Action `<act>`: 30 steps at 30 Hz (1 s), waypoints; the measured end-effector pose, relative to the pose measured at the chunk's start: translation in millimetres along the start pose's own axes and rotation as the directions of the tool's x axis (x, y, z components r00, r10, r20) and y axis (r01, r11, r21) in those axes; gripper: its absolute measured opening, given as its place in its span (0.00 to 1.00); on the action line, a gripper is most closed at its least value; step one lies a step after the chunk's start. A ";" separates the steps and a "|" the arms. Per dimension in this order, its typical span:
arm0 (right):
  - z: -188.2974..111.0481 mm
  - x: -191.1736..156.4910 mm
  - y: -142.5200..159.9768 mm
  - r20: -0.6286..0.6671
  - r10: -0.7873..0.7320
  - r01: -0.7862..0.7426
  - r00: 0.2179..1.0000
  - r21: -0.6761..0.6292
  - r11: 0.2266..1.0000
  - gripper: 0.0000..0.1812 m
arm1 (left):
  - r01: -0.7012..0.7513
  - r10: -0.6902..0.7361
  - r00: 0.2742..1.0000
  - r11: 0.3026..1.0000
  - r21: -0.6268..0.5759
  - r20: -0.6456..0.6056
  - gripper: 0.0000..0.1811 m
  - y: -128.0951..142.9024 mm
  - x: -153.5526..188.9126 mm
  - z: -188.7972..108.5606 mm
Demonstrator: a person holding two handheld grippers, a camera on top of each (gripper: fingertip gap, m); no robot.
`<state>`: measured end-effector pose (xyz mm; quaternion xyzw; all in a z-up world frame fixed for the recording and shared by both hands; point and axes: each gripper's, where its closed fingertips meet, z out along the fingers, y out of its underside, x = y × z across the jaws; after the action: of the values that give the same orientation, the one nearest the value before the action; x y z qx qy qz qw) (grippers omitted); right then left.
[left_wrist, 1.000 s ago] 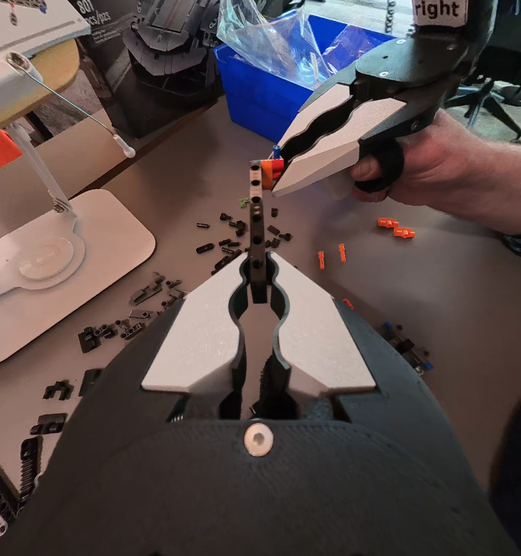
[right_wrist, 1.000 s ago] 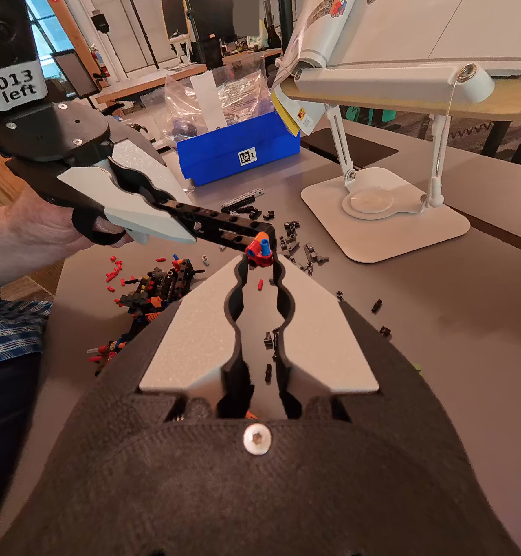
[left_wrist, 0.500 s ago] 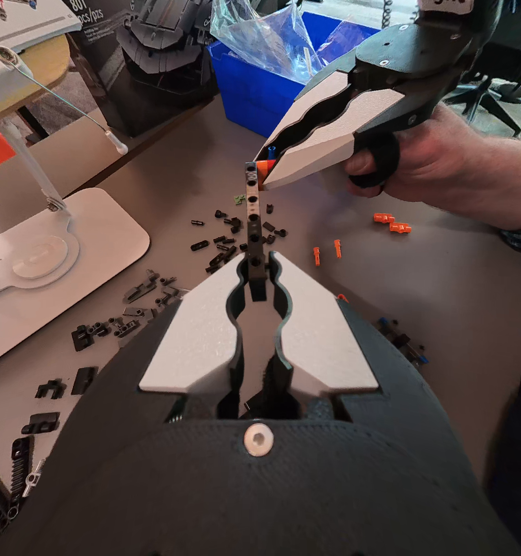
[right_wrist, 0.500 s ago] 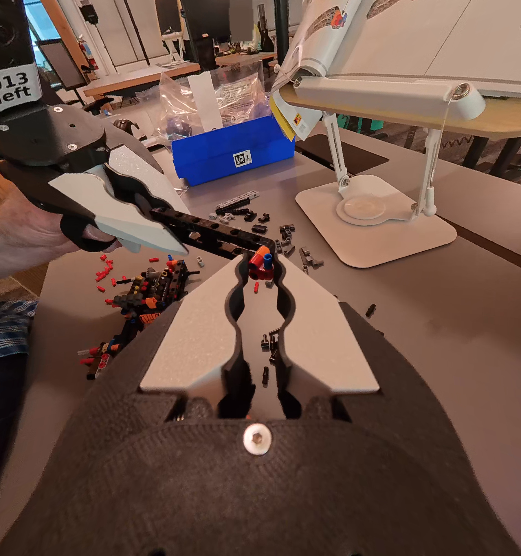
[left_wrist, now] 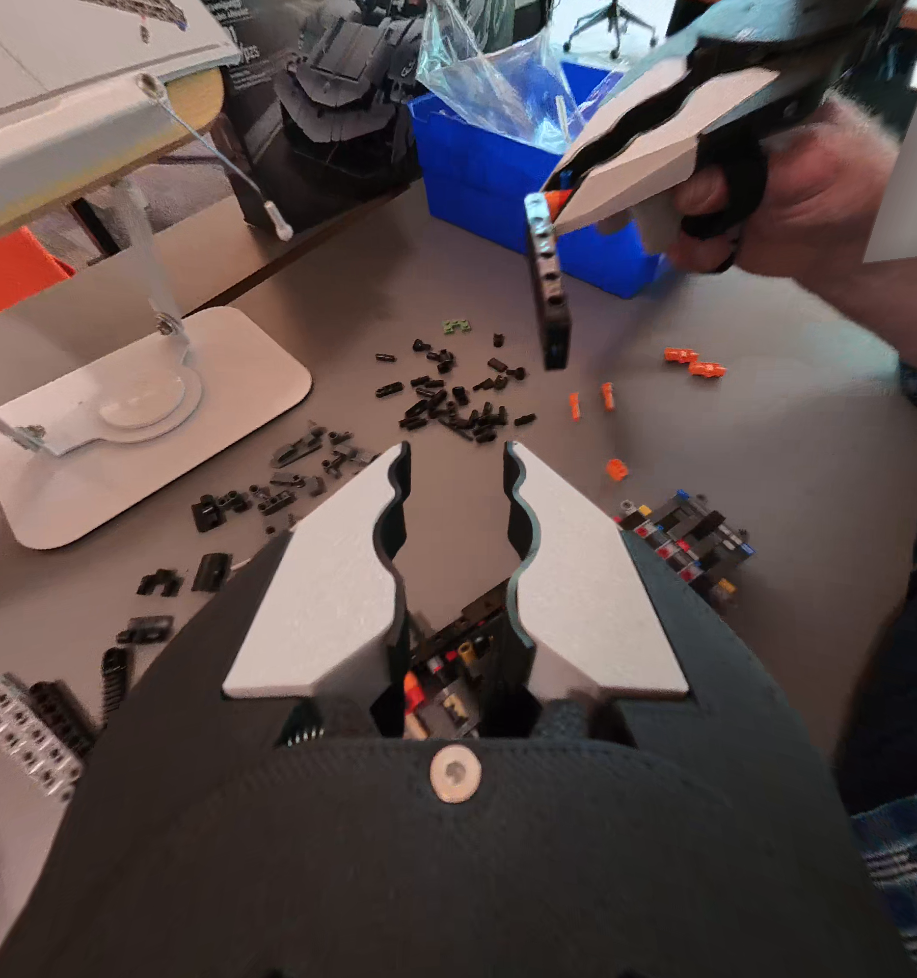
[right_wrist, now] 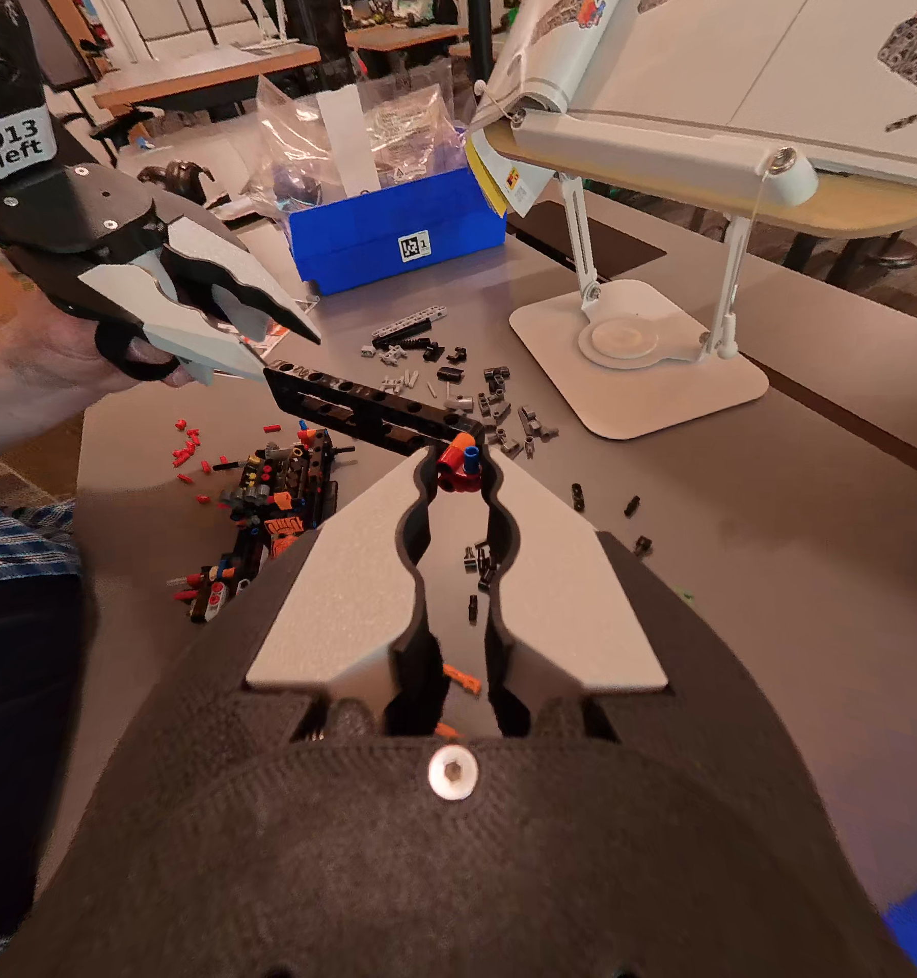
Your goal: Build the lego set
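My left gripper (left_wrist: 456, 455) is open and empty, low over the table; in the right wrist view it (right_wrist: 287, 357) stands open just behind the near end of the black beam. The long black beam with holes (left_wrist: 549, 286) hangs in the air from the small red, orange and blue connector (right_wrist: 459, 468) at its far end. My right gripper (right_wrist: 459, 465) is shut on that connector, and the beam (right_wrist: 371, 407) sticks out to the left. In the left wrist view the right gripper (left_wrist: 551, 204) is at the upper right. A partly built model (right_wrist: 281, 497) lies on the table.
A blue bin (left_wrist: 477, 169) with plastic bags stands at the back. A white book stand (left_wrist: 128, 413) holds the instruction booklet at the left. Loose black pins (left_wrist: 446, 402), orange pins (left_wrist: 694, 365), red pins (right_wrist: 186, 444) and grey pieces (right_wrist: 498, 407) are scattered on the grey table. Left tips to right tips: about 12 cm.
My left gripper has opened, let go of the black beam and drawn back from it. The beam now hangs only from the connector in my right gripper.
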<state>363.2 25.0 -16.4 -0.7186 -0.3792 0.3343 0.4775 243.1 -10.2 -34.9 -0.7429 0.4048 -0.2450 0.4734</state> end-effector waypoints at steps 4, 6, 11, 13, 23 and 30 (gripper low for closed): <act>-20.7 -2.8 1.3 -0.046 0.006 -0.008 0.999 -0.063 0.998 0.07 | -0.046 0.046 0.999 0.999 -0.001 0.027 0.20 3.1 -14.4 -12.3; -32.0 -5.5 6.5 -0.069 0.010 -0.018 0.998 -0.116 0.993 0.07 | -0.058 0.058 0.998 0.998 -0.007 0.037 0.21 4.1 -22.5 -17.2; -58.0 -22.7 28.5 -0.089 0.020 -0.045 0.996 -0.291 0.956 0.07 | -0.069 0.068 0.998 0.997 -0.022 -0.012 0.20 11.2 -25.2 -26.3; -66.1 -31.0 42.8 -0.084 0.036 -0.066 0.996 -0.382 0.922 0.07 | -0.085 0.083 0.996 0.996 -0.040 -0.030 0.20 17.4 -23.8 -28.4; -91.1 -62.5 113.5 -0.111 0.139 -0.176 0.984 -0.720 0.672 0.07 | -0.087 0.079 0.992 0.993 -0.085 -0.096 0.20 39.2 -13.6 -43.6; -99.4 -75.7 145.6 -0.136 0.197 -0.216 0.971 -0.855 0.472 0.07 | -0.072 0.059 0.989 0.993 -0.090 -0.137 0.20 51.6 0.7 -50.2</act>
<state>442.8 -120.7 -112.4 -0.9038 -0.4012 0.1481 0.0138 186.9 -47.7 -59.7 -0.7327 0.4711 -0.2593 0.4171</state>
